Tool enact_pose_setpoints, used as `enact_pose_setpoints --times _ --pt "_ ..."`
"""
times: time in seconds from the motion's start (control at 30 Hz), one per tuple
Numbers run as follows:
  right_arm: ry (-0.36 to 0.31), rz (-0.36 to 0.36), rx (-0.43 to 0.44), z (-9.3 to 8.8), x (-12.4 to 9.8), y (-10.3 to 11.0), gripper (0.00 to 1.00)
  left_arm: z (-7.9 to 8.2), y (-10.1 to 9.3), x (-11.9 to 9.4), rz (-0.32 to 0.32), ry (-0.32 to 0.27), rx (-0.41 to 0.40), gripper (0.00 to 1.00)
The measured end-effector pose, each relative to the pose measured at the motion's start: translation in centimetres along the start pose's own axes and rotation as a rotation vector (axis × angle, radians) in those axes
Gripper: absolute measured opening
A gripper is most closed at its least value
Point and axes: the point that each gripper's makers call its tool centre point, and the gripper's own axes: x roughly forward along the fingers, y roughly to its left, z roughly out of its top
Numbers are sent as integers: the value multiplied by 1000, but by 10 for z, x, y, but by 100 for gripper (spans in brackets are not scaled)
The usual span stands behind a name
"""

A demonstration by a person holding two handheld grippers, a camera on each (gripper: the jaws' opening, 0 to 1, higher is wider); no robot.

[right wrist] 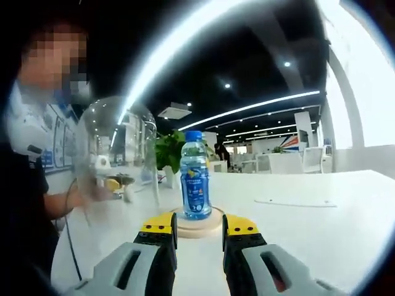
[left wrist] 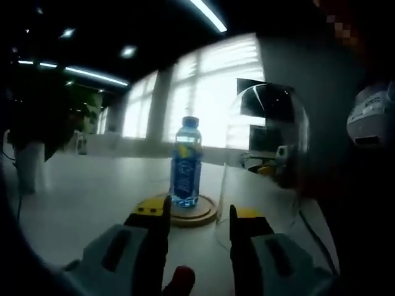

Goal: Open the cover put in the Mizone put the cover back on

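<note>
A blue Mizone bottle (left wrist: 186,161) (right wrist: 195,176) with a blue cap stands upright on a round wooden base (left wrist: 207,214) (right wrist: 191,230) on the white table. The clear glass dome cover (left wrist: 268,142) (right wrist: 117,154) stands on the table beside the base, apart from it, right of the bottle in the left gripper view and left of it in the right gripper view. My left gripper (left wrist: 199,213) is open just short of the base, with nothing between its jaws. My right gripper (right wrist: 199,223) is also open and empty, at the base's near edge on the other side.
A person (right wrist: 28,179) stands behind the dome, one hand near it. A potted plant (left wrist: 31,123) sits at the table's far end, with another plant (right wrist: 166,151) behind the bottle. A dark cable (right wrist: 71,240) runs along the table edge. A flat sheet (right wrist: 296,202) lies on the table.
</note>
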Motion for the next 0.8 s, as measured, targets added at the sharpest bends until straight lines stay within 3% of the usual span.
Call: enact_pose_setpoints --times 0.2,0.4,0.53,0.8 --pt "-2 5 -22 2 -1 4 23 -3 -6 1 -33 26 45 21" --pt "-3 11 -26 3 0 6 23 2 -1 -1 -23 -2 -5 21" --pt "-8 20 -17 4 -1 8 23 3 -1 0 -5 -9 42 24" --pt "-25 13 -8 9 -4 5 23 6 -4 -1 -25 -20 28 25"
